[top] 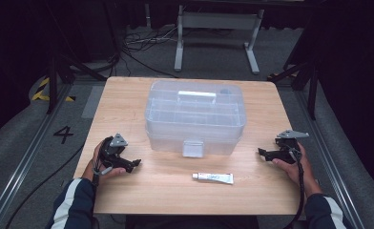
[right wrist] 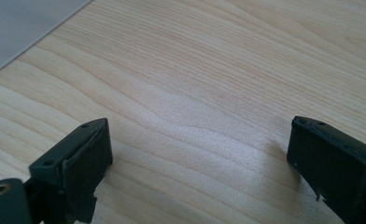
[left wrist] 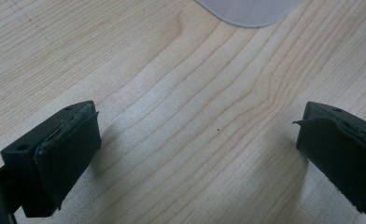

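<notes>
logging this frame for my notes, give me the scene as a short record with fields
surface: wooden table
box: clear plastic box, lid shut, white handle on top, front latch facing the person
tube: small white tube lying flat in front of the box, apart from it
left gripper: open, empty, left of the box
right gripper: open, empty, right of the box
contact: neither gripper touches box or tube

box (top: 195, 117) mid-table (top: 128, 95), tube (top: 212, 178) before it
</notes>
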The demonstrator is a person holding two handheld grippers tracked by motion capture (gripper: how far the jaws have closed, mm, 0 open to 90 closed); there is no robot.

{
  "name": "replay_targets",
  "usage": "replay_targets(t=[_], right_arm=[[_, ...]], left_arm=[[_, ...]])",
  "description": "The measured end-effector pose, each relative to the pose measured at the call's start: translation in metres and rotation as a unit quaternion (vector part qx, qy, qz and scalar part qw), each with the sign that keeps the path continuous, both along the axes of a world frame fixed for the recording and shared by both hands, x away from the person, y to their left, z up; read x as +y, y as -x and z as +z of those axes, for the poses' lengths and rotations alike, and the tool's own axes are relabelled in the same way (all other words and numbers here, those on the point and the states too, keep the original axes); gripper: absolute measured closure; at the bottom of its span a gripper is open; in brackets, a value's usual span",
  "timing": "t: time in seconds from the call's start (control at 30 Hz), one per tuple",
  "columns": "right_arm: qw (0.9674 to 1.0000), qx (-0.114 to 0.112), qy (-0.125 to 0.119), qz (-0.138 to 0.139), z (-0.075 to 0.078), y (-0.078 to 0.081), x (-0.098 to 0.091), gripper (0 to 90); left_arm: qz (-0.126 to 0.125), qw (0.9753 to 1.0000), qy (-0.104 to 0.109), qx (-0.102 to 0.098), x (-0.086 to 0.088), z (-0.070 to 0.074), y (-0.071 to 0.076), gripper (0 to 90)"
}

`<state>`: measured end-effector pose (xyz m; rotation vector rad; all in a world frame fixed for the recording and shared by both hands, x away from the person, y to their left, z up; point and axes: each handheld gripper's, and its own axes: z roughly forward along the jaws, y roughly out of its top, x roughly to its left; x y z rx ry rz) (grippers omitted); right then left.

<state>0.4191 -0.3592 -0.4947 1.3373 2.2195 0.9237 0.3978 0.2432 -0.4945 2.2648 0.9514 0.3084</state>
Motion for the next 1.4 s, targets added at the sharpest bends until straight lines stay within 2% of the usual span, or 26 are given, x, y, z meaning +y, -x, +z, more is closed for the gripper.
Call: replay_targets(t=[0.8,0.97,1.13,1.4], right_arm=[[1.0,0.004,0.005,0.006,0.001,0.0,-0.003,5.8],[0.9999,0.0,-0.003,0.013,0.003,0.002,-0.005,17.1],[0.9997,0.004,-0.001,0.023,0.005,0.005,-0.004,18.1],[0.9995,-0.011,-0.004,0.03,0.013,0.011,-0.002,18.4]], left_arm=[[0.003,1.0,-0.001,-0.001,0.0,0.0,0.001,0.1],[0.006,1.0,0.0,0.001,0.0,0.0,0.001,0.1],[0.007,1.0,0.0,0.001,0.0,0.0,0.001,0.1],[0.008,1.0,0.001,0.0,0.0,0.0,0.002,0.2]])
